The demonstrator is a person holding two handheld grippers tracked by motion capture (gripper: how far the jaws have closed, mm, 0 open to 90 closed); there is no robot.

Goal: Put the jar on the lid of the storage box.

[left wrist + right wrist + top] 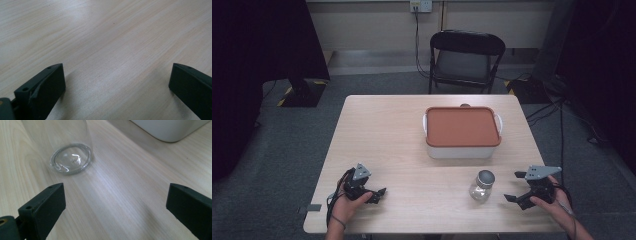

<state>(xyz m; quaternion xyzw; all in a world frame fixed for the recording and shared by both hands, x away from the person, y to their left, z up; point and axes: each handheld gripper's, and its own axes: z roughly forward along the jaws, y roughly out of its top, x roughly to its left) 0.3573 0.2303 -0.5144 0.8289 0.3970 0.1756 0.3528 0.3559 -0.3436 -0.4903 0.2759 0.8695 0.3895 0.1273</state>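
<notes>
glass jar point(482, 186) with a grey lid stands upright near the front right of the tabletop point(382, 135), but the biggest thing on that pale wood is the white box point(462, 149) with an orange lid point(462, 126), set toward the far side, well apart from the jar. beyond the tabletop a black folding chair point(466, 59) faces it. the right claw point(515, 187) sits just right of the jar, not touching it, jaws spread wide; in the right gripper view the jar's clear base point(71, 158) lies ahead to the left. the left claw point(381, 194) rests low at the front left, jaws wide apart over bare wood, holding nothing.
</notes>
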